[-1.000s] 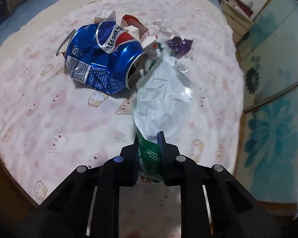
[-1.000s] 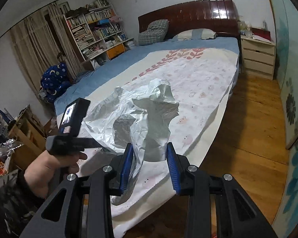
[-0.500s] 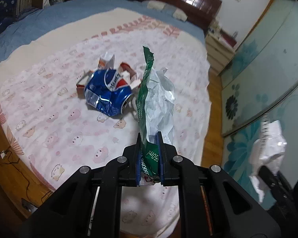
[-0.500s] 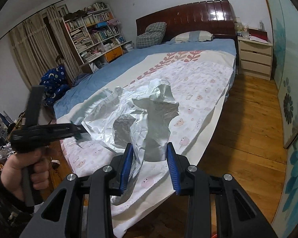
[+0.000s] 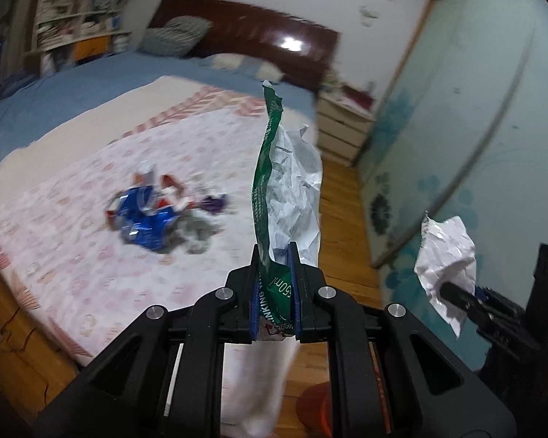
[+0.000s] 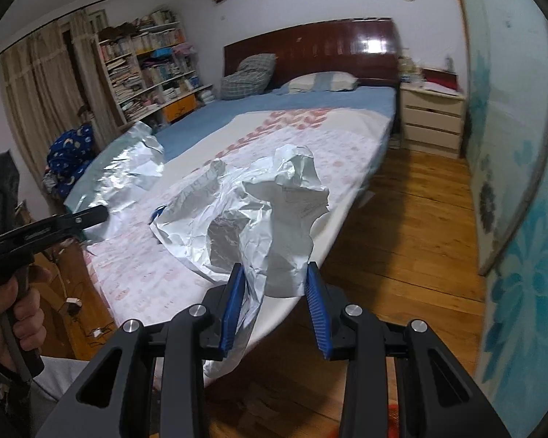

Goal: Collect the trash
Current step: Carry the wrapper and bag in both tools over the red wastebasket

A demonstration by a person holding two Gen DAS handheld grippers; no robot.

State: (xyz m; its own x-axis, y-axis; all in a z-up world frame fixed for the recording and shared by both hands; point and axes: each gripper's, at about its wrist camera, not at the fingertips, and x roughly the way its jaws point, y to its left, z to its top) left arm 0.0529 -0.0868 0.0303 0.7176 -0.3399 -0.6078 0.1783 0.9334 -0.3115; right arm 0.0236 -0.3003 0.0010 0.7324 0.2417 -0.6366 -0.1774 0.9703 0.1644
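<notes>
The bed (image 5: 73,116) fills most of both views, with a blue sheet and a pale printed cover (image 5: 91,255) on the near part; its far left side is cut off by the round edge of the lens in the left wrist view. Behind it stand a dark wooden headboard (image 6: 310,51), a bookshelf (image 6: 146,69) and a white nightstand (image 6: 431,124), and the wooden floor (image 6: 402,219) runs along the right side of the bed. On the cover lies a small heap of trash: a crushed blue can (image 5: 146,222) with torn scraps (image 5: 197,215) just beside it, but all of this is blurred and the single pieces are hard to make out. The left gripper (image 5: 274,292) is above the edge of the bed, well apart from the heap, and its jaws are pressed together on a green wrapper (image 5: 274,189), which stands up from the fingers with its white inner side to the right; the lower end of the wrapper is hidden between the jaws. The right gripper (image 6: 276,306) has its blue pads (image 6: 316,303) spread apart, and a crumpled silver foil wrapper (image 6: 259,215) sits between them; it touches the left pad, but whether it is really pinched I cannot tell, because its lower part hangs hidden behind the gripper body.
</notes>
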